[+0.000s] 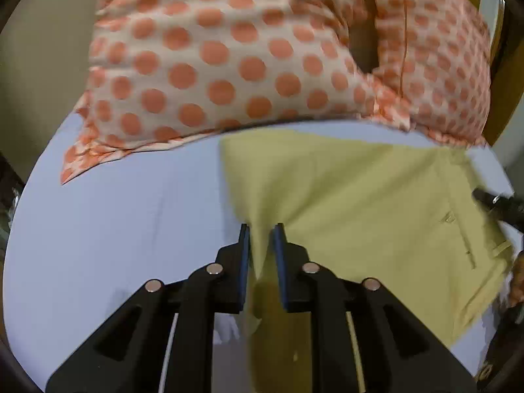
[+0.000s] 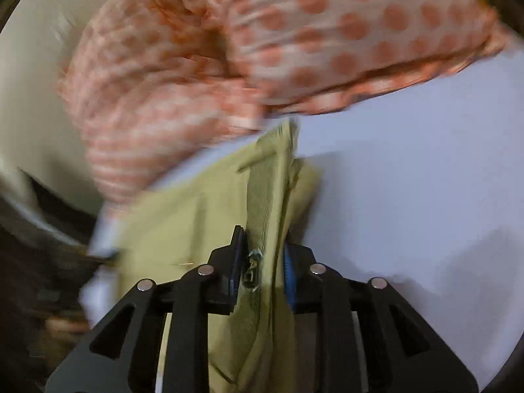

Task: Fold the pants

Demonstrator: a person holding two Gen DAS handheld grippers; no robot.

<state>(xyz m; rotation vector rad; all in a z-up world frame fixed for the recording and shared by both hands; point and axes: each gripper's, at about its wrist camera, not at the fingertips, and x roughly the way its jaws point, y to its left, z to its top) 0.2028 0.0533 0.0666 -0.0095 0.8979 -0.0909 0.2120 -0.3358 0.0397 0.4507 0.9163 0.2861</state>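
Yellow-green pants lie spread on a pale blue surface. My left gripper is shut on a fold of the pants near their left edge; the cloth runs down between the fingers. My right gripper is shut on the waistband end of the pants, where a zipper and a belt loop show. The other gripper shows as a dark shape at the right edge of the left wrist view. Both views are blurred.
The person in an orange polka-dot garment stands close behind the far edge of the surface, also in the right wrist view. A cream wall is at the left. Bare blue surface lies right of the pants.
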